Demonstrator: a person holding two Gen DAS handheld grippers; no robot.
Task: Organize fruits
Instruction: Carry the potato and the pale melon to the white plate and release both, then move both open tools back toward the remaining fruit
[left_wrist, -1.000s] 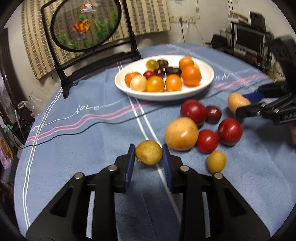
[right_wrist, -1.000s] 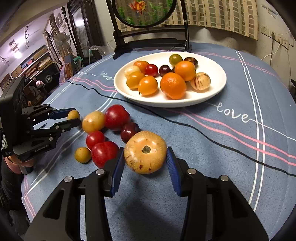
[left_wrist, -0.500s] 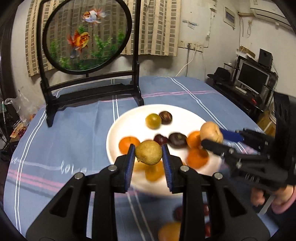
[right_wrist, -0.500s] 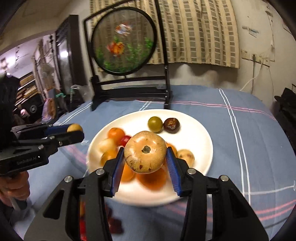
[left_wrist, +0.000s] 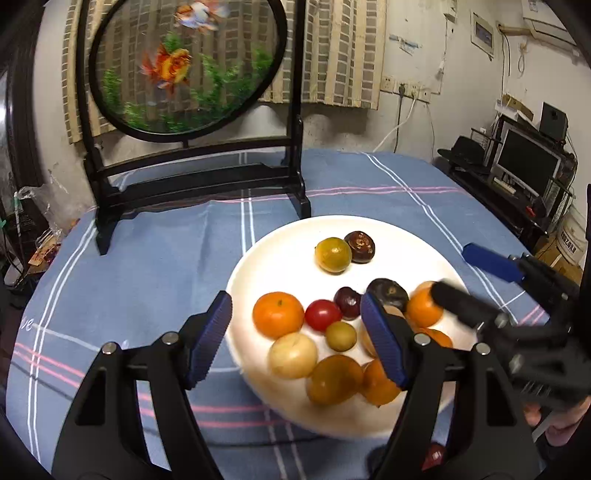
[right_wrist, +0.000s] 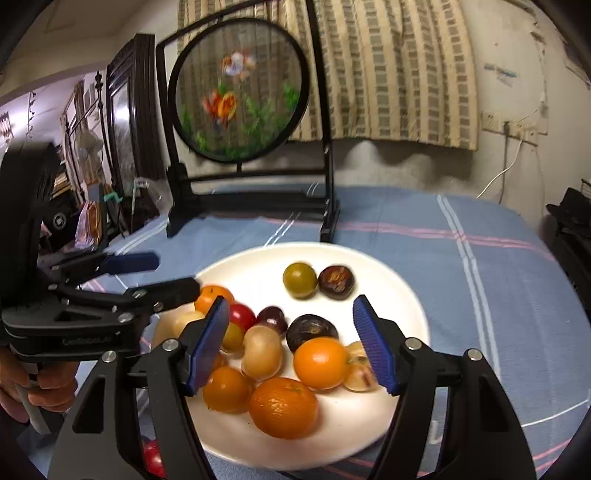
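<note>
A white plate (left_wrist: 258, 254) (right_wrist: 402, 295) on the blue cloth holds several oranges, tomatoes, dark plums and pale fruits. My left gripper (left_wrist: 295, 339) (right_wrist: 159, 275) hovers over the plate's left part, jaws opening, with nothing pressed between the pads. A small yellow-green fruit (left_wrist: 340, 336) lies on the plate below them. My right gripper (right_wrist: 291, 347) (left_wrist: 476, 282) hangs over the plate's right part, its jaws also opening and empty. A tan fruit (right_wrist: 262, 352) rests on the plate beneath it, beside an orange (right_wrist: 321, 362).
A round fish screen on a black stand (left_wrist: 184, 66) (right_wrist: 240, 92) stands on the table behind the plate. A red fruit (right_wrist: 153, 456) (left_wrist: 434, 452) lies on the cloth near the plate's front rim. A hand (right_wrist: 48, 387) holds the left gripper.
Both grippers lifted their fruits from the cloth to over the plate. Since half a second ago both jaws have spread, and the small yellow-green fruit and the tan fruit have left them.
</note>
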